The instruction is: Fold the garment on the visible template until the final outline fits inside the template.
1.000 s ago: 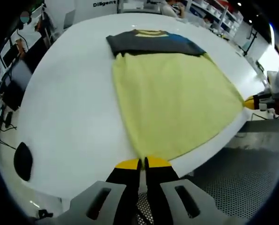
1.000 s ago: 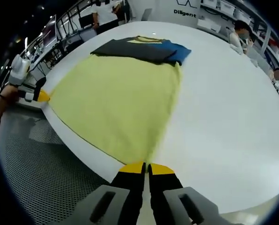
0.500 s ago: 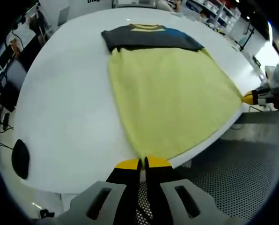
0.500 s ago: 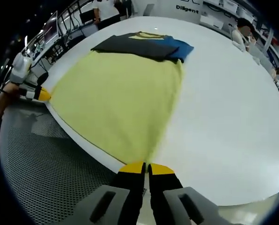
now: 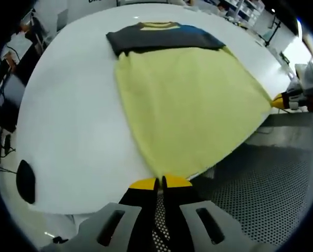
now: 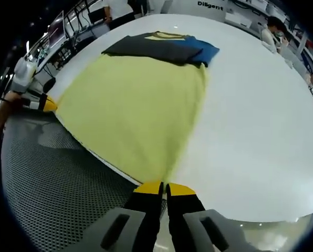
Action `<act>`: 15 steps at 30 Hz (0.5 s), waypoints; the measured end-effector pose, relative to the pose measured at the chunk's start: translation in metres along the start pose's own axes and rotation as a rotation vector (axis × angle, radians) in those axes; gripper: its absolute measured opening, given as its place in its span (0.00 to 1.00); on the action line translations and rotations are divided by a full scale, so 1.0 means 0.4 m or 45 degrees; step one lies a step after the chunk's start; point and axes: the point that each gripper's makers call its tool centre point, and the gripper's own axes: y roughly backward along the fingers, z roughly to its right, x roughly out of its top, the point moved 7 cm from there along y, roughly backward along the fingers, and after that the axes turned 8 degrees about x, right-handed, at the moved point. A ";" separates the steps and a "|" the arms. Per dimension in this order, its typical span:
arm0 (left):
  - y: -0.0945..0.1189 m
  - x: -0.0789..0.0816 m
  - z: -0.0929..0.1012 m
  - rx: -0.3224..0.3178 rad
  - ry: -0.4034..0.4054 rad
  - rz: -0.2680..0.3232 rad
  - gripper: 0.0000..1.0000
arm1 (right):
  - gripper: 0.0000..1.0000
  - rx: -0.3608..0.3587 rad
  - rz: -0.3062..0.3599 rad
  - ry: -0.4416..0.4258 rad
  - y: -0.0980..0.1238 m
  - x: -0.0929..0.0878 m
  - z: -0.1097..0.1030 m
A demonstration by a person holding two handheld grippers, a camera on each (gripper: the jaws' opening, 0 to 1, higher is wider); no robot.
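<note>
So one garment (image 5: 188, 100) lies on the white desk (image 5: 67, 121): a yellow body spread flat, with a dark grey band and a blue patch across its far end. Its near hem hangs just past the desk edge, over a perforated metal floor (image 5: 272, 184). Two grippers hold that hem, one at each corner. The left gripper (image 5: 160, 182) has its yellow-tipped jaws clenched on one hem corner, and in the right gripper view it shows at the garment's opposite corner, beside a person's hand. The right gripper (image 6: 164, 187) is likewise pinched tight on the other hem corner. One black round object (image 5: 25, 181) sits on the desk, well apart from the garment.
</note>
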 end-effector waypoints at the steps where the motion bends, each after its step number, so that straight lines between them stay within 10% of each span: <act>1: 0.000 -0.001 0.000 0.002 -0.001 -0.001 0.03 | 0.00 0.003 -0.004 0.000 0.001 -0.001 -0.001; 15: 0.015 0.003 -0.002 -0.010 0.067 0.017 0.03 | 0.00 0.060 0.016 -0.034 0.022 0.000 0.001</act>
